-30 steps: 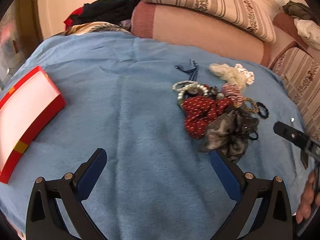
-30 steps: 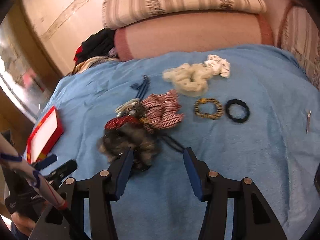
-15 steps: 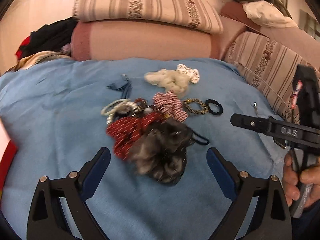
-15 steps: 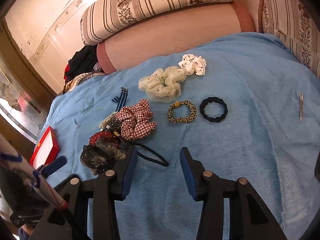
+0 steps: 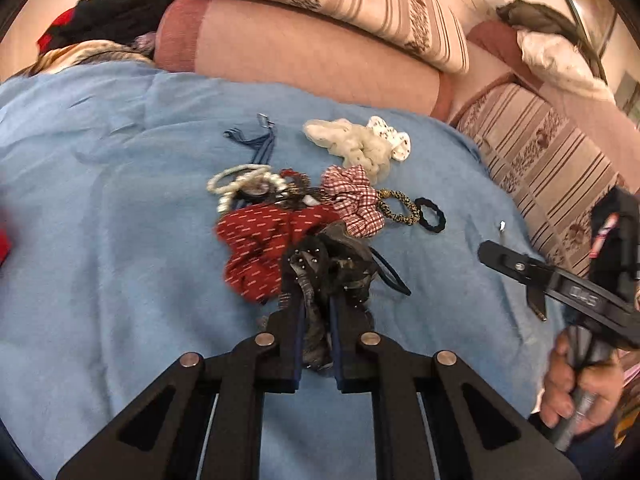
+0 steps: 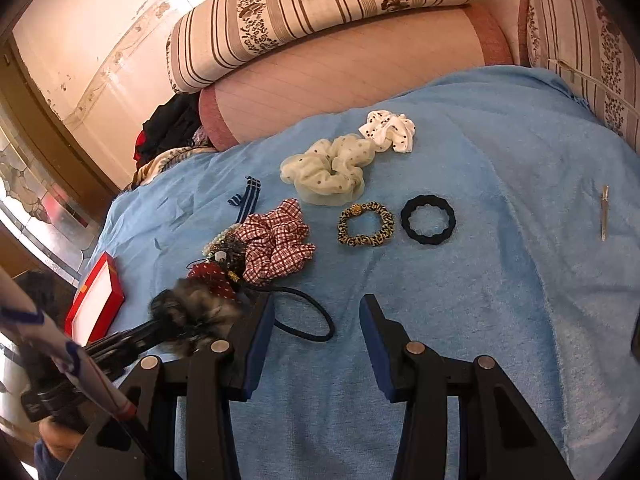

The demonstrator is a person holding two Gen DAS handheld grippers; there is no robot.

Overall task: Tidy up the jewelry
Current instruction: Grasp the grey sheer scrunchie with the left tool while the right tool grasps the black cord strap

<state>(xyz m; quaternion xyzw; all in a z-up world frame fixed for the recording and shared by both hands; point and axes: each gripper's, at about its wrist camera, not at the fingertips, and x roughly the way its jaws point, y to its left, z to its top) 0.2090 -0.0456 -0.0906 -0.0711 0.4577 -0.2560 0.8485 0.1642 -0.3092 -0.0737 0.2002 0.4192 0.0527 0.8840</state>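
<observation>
My left gripper [image 5: 316,312] is shut on a grey-black fuzzy scrunchie [image 5: 332,268], also seen in the right wrist view [image 6: 196,312]. Beside it lie a red patterned scrunchie [image 5: 264,240], a red checked scrunchie [image 6: 276,244], pearl bracelets [image 5: 240,180], a leopard hair tie [image 6: 366,224], a black hair tie [image 6: 428,220], a cream dotted scrunchie [image 6: 328,168] and a white dotted one [image 6: 388,130]. My right gripper [image 6: 316,340] is open and empty above a thin dark elastic [image 6: 308,316].
All lies on a blue blanket [image 6: 480,300] on a bed. A red box with white inside [image 6: 96,304] sits at the left edge. Metal tweezers [image 6: 605,212] lie at the right. Striped cushions [image 6: 320,12] and a pink bolster [image 6: 352,76] stand behind.
My left gripper moved forward onto the pile and closed on the grey-black scrunchie. My right gripper stayed open and shifted little.
</observation>
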